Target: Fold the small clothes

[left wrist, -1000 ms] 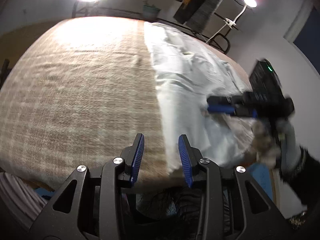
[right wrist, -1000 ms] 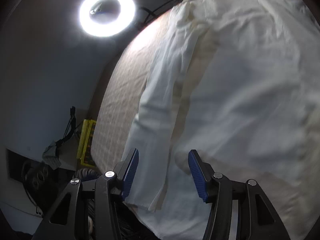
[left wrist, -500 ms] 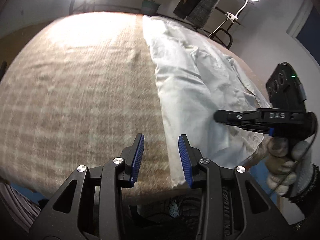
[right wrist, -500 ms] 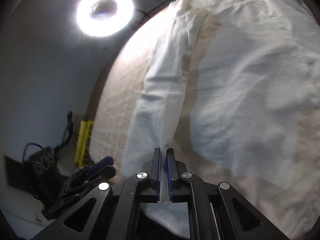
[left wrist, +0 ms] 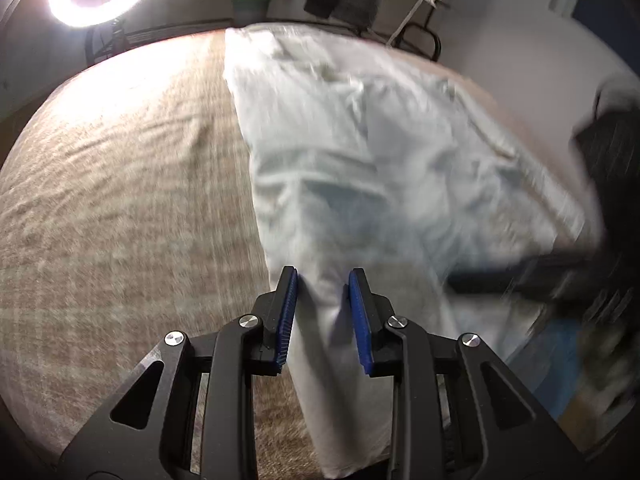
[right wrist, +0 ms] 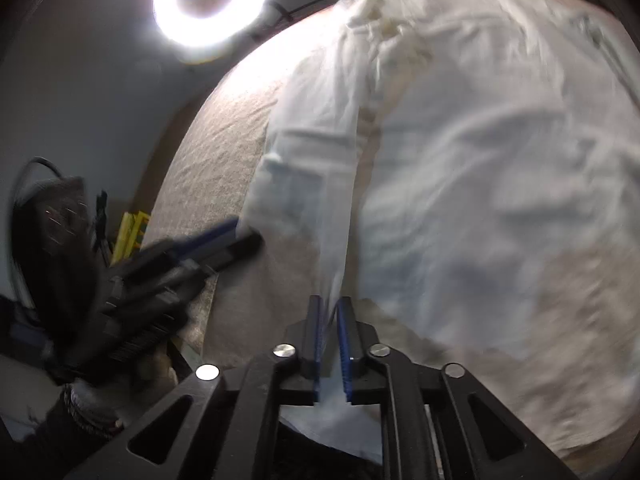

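Both grippers, left gripper and right gripper, are showing black frames. Blue ribbed pads and silver screws are showing on them.

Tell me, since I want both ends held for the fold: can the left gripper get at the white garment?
Probably yes: the left gripper is open with the white garment already lying between its jaws, nothing blocking.

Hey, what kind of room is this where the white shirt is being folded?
Probably a home room set up for filming: a ring light shines over a surface covered with a beige checked blanket, where the white shirt lies. A potted plant stands at the back.
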`<state>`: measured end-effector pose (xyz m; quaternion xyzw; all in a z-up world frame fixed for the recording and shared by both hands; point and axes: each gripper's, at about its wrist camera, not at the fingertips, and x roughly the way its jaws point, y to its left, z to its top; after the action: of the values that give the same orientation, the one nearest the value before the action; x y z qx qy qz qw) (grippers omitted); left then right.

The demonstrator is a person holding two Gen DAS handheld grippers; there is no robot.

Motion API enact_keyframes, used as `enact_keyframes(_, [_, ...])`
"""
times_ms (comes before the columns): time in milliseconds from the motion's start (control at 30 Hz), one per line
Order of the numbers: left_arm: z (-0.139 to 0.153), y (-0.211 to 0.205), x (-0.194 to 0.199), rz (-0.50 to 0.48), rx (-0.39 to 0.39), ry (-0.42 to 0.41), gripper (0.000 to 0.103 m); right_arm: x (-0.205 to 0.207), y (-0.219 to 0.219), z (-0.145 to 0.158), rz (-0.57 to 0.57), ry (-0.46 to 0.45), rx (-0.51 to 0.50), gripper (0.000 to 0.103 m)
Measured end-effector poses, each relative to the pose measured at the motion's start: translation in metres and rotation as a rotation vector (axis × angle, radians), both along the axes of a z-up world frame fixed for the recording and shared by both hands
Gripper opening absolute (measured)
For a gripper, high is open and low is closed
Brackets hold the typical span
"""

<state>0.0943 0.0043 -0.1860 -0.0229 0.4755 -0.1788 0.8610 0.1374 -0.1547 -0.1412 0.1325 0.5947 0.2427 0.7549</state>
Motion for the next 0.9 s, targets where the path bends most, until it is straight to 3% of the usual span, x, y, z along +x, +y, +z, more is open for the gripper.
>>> enact_keyframes(167, [0.005,0.002,-0.014,0.023,-0.001,-0.032,0.026,0.031,0.002,0.037,0.03,-0.145,0.034,0.015])
enact_keyframes(300, [0.022,0.01,-0.018,0.05,-0.047,-0.092,0.026,0.067,0.034,0.042,0.125,-0.215,0.024,0.015])
enact_keyframes(433, [0.019,0.015,-0.014,0.058,-0.098,-0.069,0.026,0.092,0.069,0.016,0.232,-0.191,-0.052,0.015])
enact_keyframes(600, [-0.005,0.016,-0.012,0.056,-0.109,0.005,0.024,0.099,0.088,-0.022,0.273,-0.161,-0.127,0.015])
enact_keyframes(767, [-0.002,0.029,-0.029,0.075,-0.158,0.017,0.024,0.091,0.09,-0.016,0.287,-0.198,-0.16,0.013])
enact_keyframes(900, [0.019,0.042,-0.04,0.113,-0.198,-0.024,0.024,0.075,0.092,-0.002,0.321,-0.229,-0.117,0.017])
